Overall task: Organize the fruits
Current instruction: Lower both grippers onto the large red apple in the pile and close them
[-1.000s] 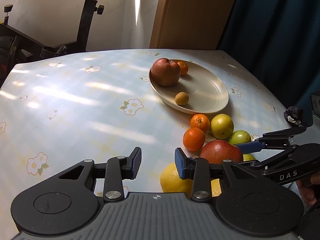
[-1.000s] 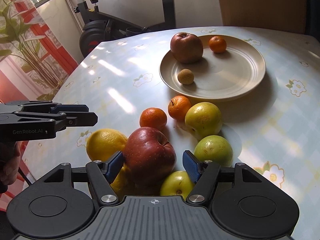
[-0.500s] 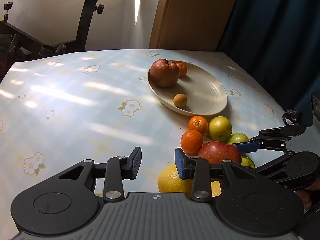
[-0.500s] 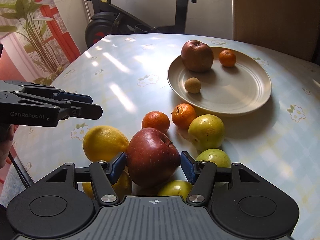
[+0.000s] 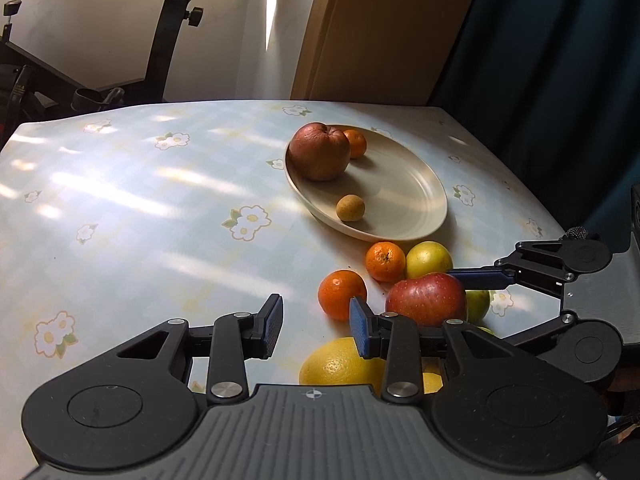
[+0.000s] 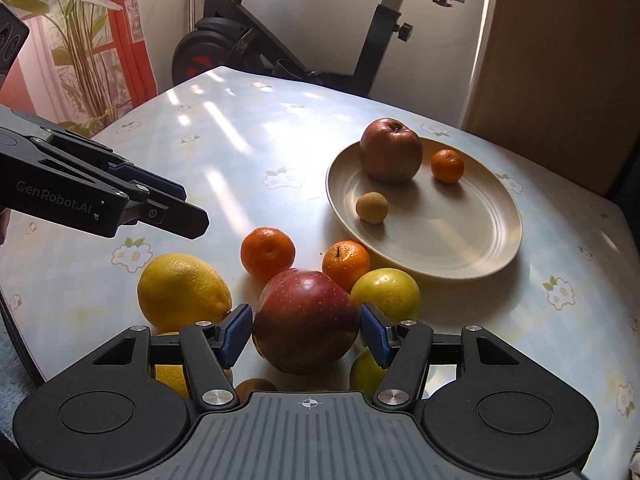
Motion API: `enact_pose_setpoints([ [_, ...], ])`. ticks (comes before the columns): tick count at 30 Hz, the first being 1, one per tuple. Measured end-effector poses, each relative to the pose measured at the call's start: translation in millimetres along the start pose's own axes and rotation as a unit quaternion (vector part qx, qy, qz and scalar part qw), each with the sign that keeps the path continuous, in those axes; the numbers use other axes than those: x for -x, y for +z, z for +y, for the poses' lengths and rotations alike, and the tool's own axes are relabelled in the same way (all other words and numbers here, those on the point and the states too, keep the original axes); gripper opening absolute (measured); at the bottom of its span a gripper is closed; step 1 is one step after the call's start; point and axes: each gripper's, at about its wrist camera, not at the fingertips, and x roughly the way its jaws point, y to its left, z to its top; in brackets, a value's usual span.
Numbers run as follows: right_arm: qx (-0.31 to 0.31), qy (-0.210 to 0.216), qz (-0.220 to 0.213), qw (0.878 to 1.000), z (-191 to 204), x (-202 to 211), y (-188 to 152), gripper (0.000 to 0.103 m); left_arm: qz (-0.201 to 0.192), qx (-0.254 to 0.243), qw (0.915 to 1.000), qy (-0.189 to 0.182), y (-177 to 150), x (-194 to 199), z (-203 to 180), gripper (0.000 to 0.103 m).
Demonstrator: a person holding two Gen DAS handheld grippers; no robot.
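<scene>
Since a second ago, right gripper [image 6: 306, 332] has clamped the red apple [image 6: 306, 322]

My left claw [image 5: 315, 326] is matte black with blue ribbed pads [image 5: 359, 328], silver screws and white "GenRobot.AI" lettering.

Flowered table [image 6: 248, 128] — plate [image 6: 492, 240], lemon [image 6: 182, 292], loose tangerines [image 6: 267, 254]
</scene>
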Motion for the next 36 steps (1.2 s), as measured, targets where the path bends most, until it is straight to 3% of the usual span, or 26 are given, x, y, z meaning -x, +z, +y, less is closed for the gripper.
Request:
enact_pose_setpoints([
  [4, -0.051, 0.043, 0.0, 0.998, -12.3, 6.2, 1.1, 0.053, 0.003, -0.003, 1.0, -0.001, -0.5, -1.8, -1.3, 0.038],
  [11, -0.15, 0.079, 0.018, 0.985, -35.4, -2.4, -3.6, 0.056, 0.005, 0.005, 1.0, -0.002, -1.9, -2.2, 1.7, 0.038],
  [15, -0.171, 0.096, 0.024, 0.98, -40.2, -11.0, -5.4, 0.057, 0.005, 0.006, 1.0, -0.002, -2.7, -2.4, 2.6, 0.038],
  [23, -0.126, 0.087, 0.027, 0.988, -24.5, -13.9, 1.6, 0.057, 0.004, 0.013, 0.9999, -0.005, -3.8, -2.6, 4.6, 0.038],
  [36, -0.039, 0.059, -0.008, 0.997, -8.8, -20.9, 23.1, 0.056, -0.002, 0.03, 0.9995, 0.003, -0.3, 1.1, 11.6, 0.038],
])
